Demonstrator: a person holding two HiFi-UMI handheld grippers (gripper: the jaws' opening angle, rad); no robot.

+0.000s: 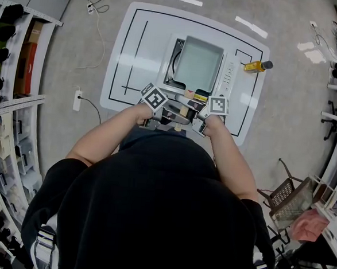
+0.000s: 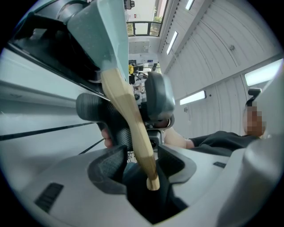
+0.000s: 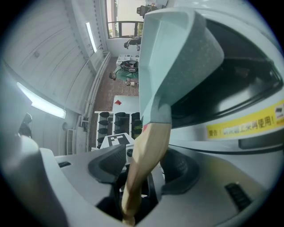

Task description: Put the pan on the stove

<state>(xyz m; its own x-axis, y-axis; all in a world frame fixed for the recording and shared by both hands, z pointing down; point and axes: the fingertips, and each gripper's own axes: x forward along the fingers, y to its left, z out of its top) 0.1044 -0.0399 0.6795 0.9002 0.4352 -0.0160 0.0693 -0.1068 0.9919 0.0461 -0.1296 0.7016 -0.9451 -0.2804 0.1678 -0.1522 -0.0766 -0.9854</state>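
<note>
The pan [image 1: 197,64] sits on the stove [image 1: 230,78], and its wooden handle [image 2: 133,119] reaches toward the table's near edge. The left gripper [image 2: 140,162] and the right gripper [image 3: 140,166] both have their jaws apart around that handle, seemingly without pressing it. The table [image 1: 133,65] has open room left of the stove, and a yellow bottle [image 1: 257,66] stands near its right edge.
</note>
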